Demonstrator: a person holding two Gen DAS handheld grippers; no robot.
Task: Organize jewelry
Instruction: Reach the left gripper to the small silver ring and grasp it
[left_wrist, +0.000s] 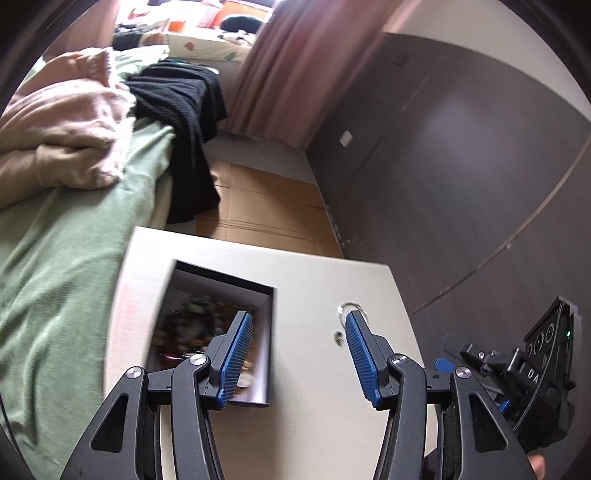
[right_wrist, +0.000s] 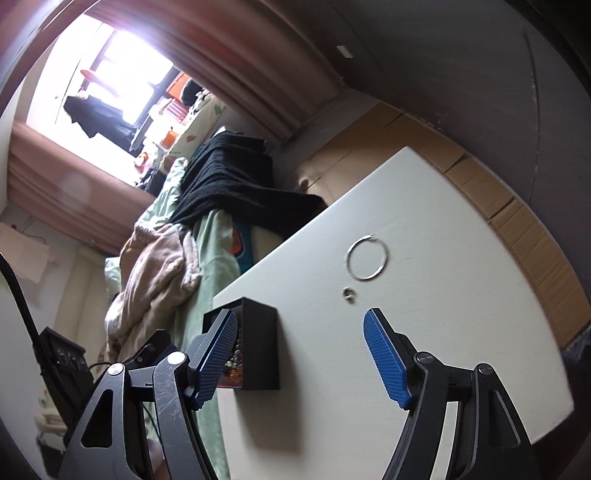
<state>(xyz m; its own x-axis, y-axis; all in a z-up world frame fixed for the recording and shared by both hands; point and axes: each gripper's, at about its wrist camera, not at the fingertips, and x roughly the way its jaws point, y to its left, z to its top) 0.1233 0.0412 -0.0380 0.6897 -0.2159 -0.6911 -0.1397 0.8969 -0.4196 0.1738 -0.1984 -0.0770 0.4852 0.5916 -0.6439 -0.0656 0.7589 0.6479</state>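
A black jewelry box (left_wrist: 221, 332) with several mixed pieces inside stands on the white table (left_wrist: 314, 424). To its right lie a thin silver hoop (left_wrist: 352, 305) and a small silver ring (left_wrist: 338, 335). My left gripper (left_wrist: 297, 321) hovers open between box and hoop, nothing between its blue pads; its right fingertip hides part of the hoop. In the right wrist view the hoop (right_wrist: 367, 258) and small ring (right_wrist: 348, 294) lie just beyond my right gripper (right_wrist: 300, 319), which is open and empty, with the box (right_wrist: 258, 350) by its left finger.
A bed with a green sheet (left_wrist: 55, 258), a pink blanket (left_wrist: 62, 129) and black cloth (left_wrist: 184, 122) borders the table's left side. Cardboard (left_wrist: 266, 206) covers the floor beyond. A dark wall (left_wrist: 461, 166) runs along the right. The other gripper's body (left_wrist: 535, 362) shows at right.
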